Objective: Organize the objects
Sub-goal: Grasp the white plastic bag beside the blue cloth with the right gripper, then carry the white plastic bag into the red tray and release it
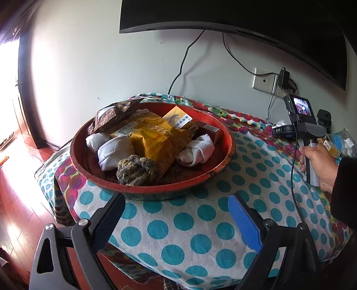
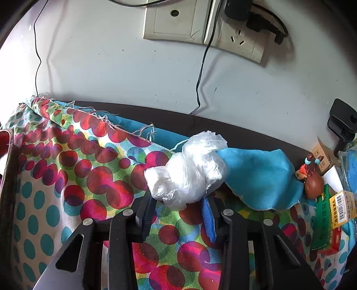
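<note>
- A red basin (image 1: pixel 154 185) sits on the worktop's polka-dot cloth (image 1: pixel 200 223), near the wall and under a dark wall-mounted screen (image 1: pixel 223 15).
- Heaped inside the basin: a yellow packet (image 1: pixel 156 138), rolled white socks (image 1: pixel 113 149) on the left and another white pair (image 1: pixel 196 149) on the right, a tangled ball of greenish cord (image 1: pixel 136 170) at the near rim, a brown wrapped packet (image 1: pixel 111 116) at the back, and a yellow box (image 1: pixel 178 117).
- The left claw (image 1: pixel 176 214) hangs just short of the basin's near rim, its jaws spread wide and nothing between them.
- In the left wrist view the person's right hand (image 1: pixel 316 162) grips the handle of the other tool, off to the right of the basin.
- A crumpled clear plastic bag (image 2: pixel 187 171) lies on the patterned cloth (image 2: pixel 89 167) beside a fold of blue fabric (image 2: pixel 256 176), close to the wall.
- The right claw (image 2: pixel 178 205) is partly open with the bag's near end sitting between the tips; the left finger (image 2: pixel 147 209) looks to touch the plastic, but a firm pinch cannot be told.
- Right of the bag stand a small brown figurine (image 2: pixel 312 183), a green medicine box (image 2: pixel 323 223) and a yellow box with a barcode (image 2: pixel 343 207).
- On the wall above are a socket plate (image 2: pixel 241 38) with a black plug (image 2: pixel 236 9) and a cable (image 2: pixel 200 73) trailing down behind the worktop.
</note>
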{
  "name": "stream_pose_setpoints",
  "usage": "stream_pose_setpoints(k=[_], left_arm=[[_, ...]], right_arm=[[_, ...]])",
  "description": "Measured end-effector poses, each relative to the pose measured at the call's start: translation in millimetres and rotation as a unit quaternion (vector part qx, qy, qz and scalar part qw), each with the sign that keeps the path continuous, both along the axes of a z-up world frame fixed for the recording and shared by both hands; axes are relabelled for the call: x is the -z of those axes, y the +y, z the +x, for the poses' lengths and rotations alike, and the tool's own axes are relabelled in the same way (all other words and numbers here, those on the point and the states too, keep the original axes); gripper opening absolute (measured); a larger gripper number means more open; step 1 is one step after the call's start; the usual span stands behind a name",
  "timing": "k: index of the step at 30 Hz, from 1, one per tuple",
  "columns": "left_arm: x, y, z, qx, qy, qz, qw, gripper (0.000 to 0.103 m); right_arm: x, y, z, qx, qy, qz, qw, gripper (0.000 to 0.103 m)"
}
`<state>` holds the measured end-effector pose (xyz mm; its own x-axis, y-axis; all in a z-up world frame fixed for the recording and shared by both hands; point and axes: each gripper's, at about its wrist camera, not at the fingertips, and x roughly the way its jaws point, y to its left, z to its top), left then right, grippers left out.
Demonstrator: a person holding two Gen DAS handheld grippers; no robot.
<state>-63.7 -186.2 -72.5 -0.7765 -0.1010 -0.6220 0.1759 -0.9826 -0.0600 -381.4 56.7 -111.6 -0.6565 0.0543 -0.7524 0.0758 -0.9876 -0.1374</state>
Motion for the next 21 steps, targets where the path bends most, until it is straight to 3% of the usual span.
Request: stream_pose_setpoints(k=[6,14,17,21], left_arm=[[-4.4,-0.3,2.6,-0.004,0.005,-0.001,1.0,0.096],[-10.1,-14.9,8.3,-0.029,0.007,0.005,0.9995,0.096],[-12.7,-28.1,11.1,-0.049,0.007,0.023,0.9985,0.096],[-13.5,-46.1,13.4,-0.078,0.005,0.022,0.9967,0.096]], right_arm=[[-11.1,-20.5,16.8,-0.028,0.019,0.03,0.999,0.034],[-83.0,-98.8,78.3,-0.138,0.062,0.001,0.988,0.034],[-86.8,-141.7,108.1,-0.192,0.057,-0.002,0.98,0.034],[-62.1,-189.7,154.1,-0.247,0.044,0.015,0.968,0.034]])
